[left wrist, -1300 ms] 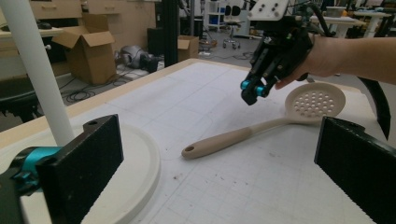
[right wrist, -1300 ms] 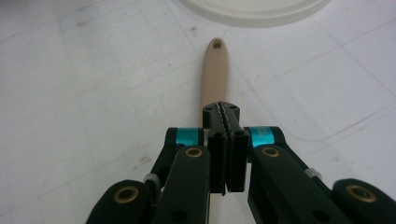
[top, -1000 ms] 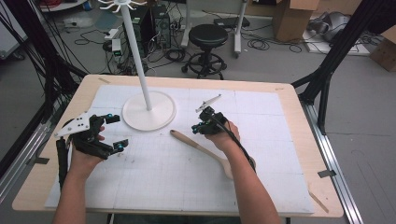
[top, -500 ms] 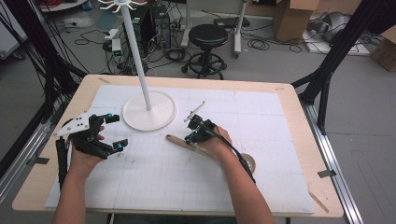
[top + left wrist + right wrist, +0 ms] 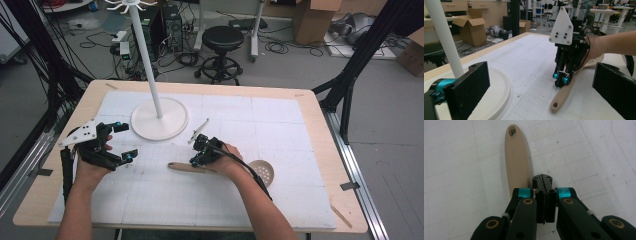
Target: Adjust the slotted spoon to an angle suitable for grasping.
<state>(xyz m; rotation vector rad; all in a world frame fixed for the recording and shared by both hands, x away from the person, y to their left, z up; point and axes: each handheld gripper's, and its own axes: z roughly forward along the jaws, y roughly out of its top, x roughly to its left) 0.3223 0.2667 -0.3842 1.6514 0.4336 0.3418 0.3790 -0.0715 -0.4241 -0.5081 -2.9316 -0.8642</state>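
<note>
My right hand-held gripper (image 5: 543,202): jaws pressed flat together with nothing between them, tips down at the handle of the skimmer spoon (image 5: 517,162), just beside its right edge.
Skimmer spoon: lies flat on the worktop (image 5: 300,107), handle with its hanging hole pointing toward the stand base (image 5: 160,119), perforated bowl on the side away from it.
Risk, push: closed jaws can't take the handle; pressing on, I'd judge they shove or spin the spoon across the mat.
Risk, grip: the handle is thin and flat on the mat, so the pads may slip off its rounded edge.
My left hand-held gripper (image 5: 122,142): jaws wide, empty, near the stand base on the side away from the spoon.
Hard to tell: whether my right tips touch the handle or hover beside it.
Hidden: my right hand covers the spoon's neck; the stand's pole (image 5: 147,55) is cut off in the left gripper view.
</note>
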